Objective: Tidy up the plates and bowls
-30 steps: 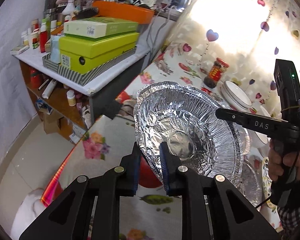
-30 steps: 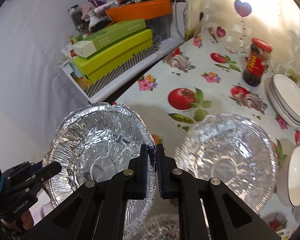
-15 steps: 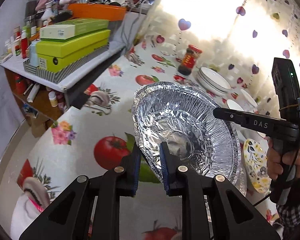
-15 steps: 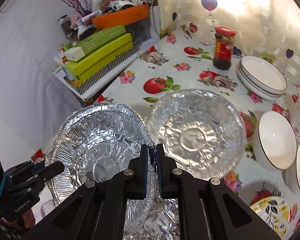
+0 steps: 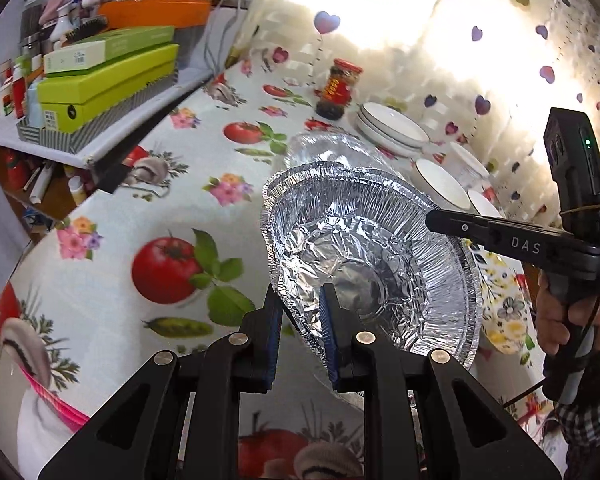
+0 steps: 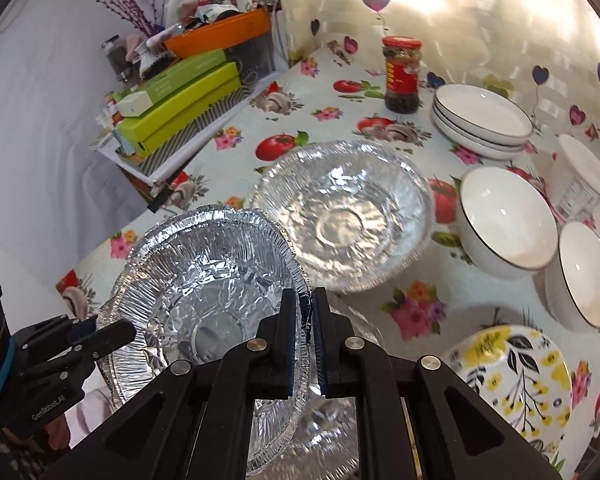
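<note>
A nested pair of foil pans (image 5: 372, 248) hangs in the air above the flowered table, and shows in the right wrist view too (image 6: 208, 280). My left gripper (image 5: 300, 332) is shut on its near rim. My right gripper (image 6: 304, 320) is shut on the opposite rim and shows from the side in the left wrist view (image 5: 432, 216). Another foil pan (image 6: 344, 212) sits on the table beyond. A stack of white plates (image 6: 480, 120), two white bowls (image 6: 504, 220) (image 6: 584, 272) and a yellow flowered plate (image 6: 512, 368) lie to the right.
A red-lidded jar (image 6: 402, 74) stands at the back by the wall. A white lidded tub (image 6: 580, 176) sits at the far right. A side shelf with green boxes (image 5: 104, 80) and an orange box (image 5: 152, 12) borders the table on the left. More foil (image 6: 324, 432) lies under the held pans.
Both grippers have carried the foil pans further over the table, toward the foil pan that sits there. Both grips stay shut.
</note>
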Action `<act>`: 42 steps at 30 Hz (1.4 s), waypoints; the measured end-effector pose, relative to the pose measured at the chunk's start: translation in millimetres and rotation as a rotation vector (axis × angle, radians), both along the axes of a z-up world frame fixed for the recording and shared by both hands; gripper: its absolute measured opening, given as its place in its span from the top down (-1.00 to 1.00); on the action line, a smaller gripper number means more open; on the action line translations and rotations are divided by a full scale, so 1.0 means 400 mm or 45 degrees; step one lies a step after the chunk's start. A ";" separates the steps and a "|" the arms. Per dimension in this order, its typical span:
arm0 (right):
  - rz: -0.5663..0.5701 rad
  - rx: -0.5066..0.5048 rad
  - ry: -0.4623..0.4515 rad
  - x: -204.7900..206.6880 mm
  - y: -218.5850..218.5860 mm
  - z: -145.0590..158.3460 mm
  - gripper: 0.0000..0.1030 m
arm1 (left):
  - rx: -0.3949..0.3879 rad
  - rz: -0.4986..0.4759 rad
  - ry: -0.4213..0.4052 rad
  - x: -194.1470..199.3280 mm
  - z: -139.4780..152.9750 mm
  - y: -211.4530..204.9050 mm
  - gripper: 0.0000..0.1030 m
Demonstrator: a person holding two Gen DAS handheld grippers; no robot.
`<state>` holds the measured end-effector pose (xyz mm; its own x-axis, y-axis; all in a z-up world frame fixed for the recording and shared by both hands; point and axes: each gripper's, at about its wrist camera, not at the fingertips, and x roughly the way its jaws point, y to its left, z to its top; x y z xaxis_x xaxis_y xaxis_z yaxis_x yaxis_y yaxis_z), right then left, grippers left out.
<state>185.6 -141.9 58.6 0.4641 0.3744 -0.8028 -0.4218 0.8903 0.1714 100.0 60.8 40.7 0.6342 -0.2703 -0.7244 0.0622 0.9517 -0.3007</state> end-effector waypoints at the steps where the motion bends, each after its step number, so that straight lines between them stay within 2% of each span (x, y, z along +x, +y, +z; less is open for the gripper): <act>1: -0.006 0.000 0.001 -0.005 -0.007 -0.003 0.82 | 0.004 -0.005 0.003 -0.001 -0.001 -0.007 0.62; 12: -0.047 -0.012 0.023 -0.037 -0.064 -0.034 0.82 | 0.032 -0.056 0.030 -0.019 -0.025 -0.064 0.62; 30: -0.061 -0.062 0.047 -0.039 -0.086 -0.083 0.82 | 0.085 -0.046 0.089 -0.015 -0.066 -0.091 0.62; 42: -0.067 -0.076 0.052 -0.035 -0.090 -0.096 0.80 | 0.116 -0.024 0.087 -0.012 -0.070 -0.091 0.60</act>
<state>171.5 -177.7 20.2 0.4479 0.3016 -0.8417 -0.3682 0.9201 0.1337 95.2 24.6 12.8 0.5779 -0.2129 -0.7879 0.0629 0.9741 -0.2171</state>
